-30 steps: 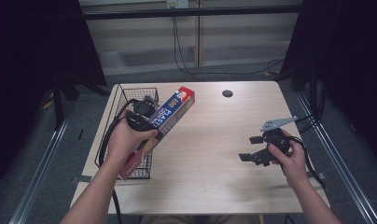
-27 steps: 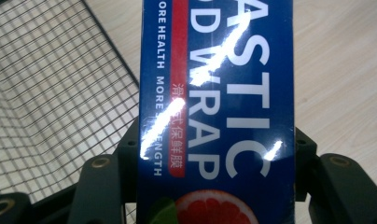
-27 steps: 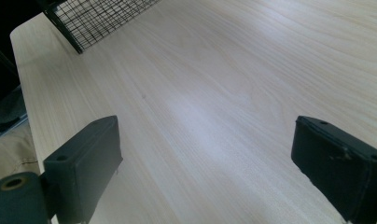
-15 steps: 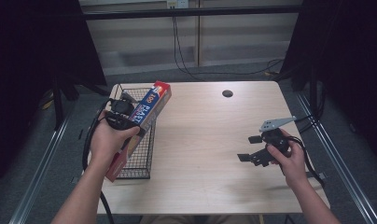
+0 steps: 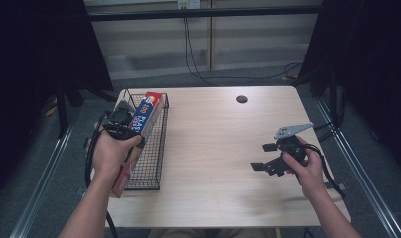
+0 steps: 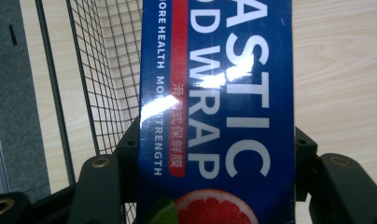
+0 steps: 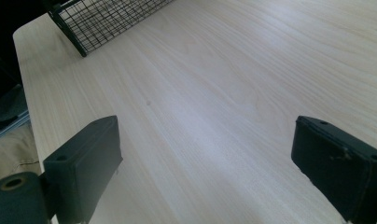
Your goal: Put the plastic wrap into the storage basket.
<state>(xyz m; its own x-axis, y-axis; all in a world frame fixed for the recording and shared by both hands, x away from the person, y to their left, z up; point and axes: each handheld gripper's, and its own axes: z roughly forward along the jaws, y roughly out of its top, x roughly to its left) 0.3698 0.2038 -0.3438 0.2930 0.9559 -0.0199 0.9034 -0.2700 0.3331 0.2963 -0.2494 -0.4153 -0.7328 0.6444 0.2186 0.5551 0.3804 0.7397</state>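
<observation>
The 2 black jaws of the left gripper (image 5: 123,119) are clamped on either long side of a long blue cardboard box of plastic wrap (image 6: 214,107), which fills the middle of the left gripper view with its white lettering and a grapefruit picture near the jaws. In the high view that box (image 5: 148,111) hangs in the grip above the black wire mesh basket (image 5: 156,148) at the left side of the pale wooden table (image 5: 218,144), lying roughly along the basket's length, its red end toward the far edge. I cannot tell whether its underside already touches the mesh; it looks to be just over the basket rather than resting in it.

The right gripper (image 5: 268,158) sits low over bare table at the right, well apart from the basket, its jaws spread wide with nothing between them; the right gripper view shows plain wood grain in the gap and a corner of the basket (image 7: 107,18) farther off.

By my reading, the carry is almost complete: the box is lined up with the basket. What is left is 1 lowering move, letting go, and withdrawing the left hand (image 5: 109,151).
</observation>
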